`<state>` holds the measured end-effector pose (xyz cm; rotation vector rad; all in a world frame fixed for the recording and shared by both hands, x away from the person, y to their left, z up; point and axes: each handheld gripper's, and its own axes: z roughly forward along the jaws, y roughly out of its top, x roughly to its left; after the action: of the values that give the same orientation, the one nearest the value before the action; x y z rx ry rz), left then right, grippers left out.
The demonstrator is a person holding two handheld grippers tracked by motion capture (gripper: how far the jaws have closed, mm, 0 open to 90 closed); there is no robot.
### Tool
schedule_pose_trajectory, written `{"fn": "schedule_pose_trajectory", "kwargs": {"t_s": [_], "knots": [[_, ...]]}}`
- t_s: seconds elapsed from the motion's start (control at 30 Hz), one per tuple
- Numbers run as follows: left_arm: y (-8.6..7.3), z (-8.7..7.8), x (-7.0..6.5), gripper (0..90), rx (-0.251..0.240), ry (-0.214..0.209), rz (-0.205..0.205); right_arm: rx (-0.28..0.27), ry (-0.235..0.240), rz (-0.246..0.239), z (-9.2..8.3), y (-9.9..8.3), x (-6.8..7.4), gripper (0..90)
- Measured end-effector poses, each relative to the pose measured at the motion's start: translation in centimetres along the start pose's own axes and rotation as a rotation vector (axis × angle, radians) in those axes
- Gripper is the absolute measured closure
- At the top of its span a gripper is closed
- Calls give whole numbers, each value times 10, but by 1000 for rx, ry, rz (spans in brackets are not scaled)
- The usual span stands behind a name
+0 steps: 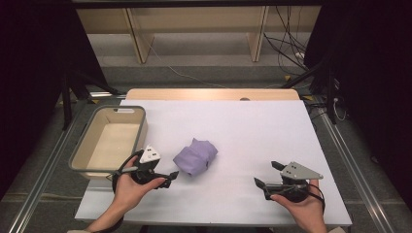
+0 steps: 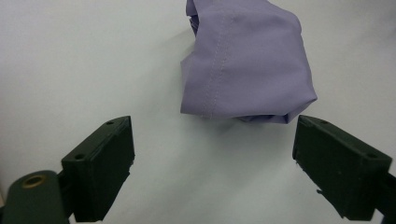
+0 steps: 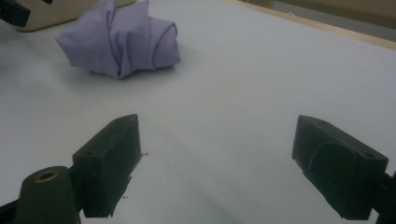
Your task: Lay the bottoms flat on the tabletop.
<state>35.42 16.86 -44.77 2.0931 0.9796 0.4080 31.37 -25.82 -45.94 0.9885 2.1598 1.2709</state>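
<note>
A crumpled lilac cloth lies bunched on the white table sheet, a little left of centre. My left gripper sits just to the cloth's left, pointing at it, jaws open. In the left gripper view the cloth lies just beyond the open left gripper, and nothing is between the pads. My right gripper rests near the front right of the sheet, well away from the cloth, also open. The right gripper view has the cloth far off at upper left, beyond the open right gripper.
A beige bin with a grey rim stands empty at the table's left edge, close behind my left hand; its corner appears past the cloth. A wooden table edge runs along the back. Shelving and cables lie on the floor beyond.
</note>
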Motion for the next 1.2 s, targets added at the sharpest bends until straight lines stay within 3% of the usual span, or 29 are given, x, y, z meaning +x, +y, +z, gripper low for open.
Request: {"fn": "schedule_pose_trajectory", "kwargs": {"t_s": [0.2,0.3,0.47,0.57,0.73,0.93,1.13,1.2], "knots": [[-1,-2,-1,202,9,-6,10,5,-5,6,2,0,-1,162],[-2,-2,-5,289,30,3,24,8,-1,1,3,0,-1,162],[-7,1,-13,443,82,25,57,6,1,0,4,0,-1,162],[-11,3,-12,563,150,40,68,7,3,-7,3,1,1,162],[-11,12,-6,741,193,24,14,3,4,-6,3,2,1,163],[-2,28,-2,856,180,37,-14,8,7,-11,6,2,4,163],[6,44,0,876,148,23,-27,7,4,-6,5,3,4,163],[11,48,1,881,109,15,-46,6,5,-7,5,3,4,164]]}}
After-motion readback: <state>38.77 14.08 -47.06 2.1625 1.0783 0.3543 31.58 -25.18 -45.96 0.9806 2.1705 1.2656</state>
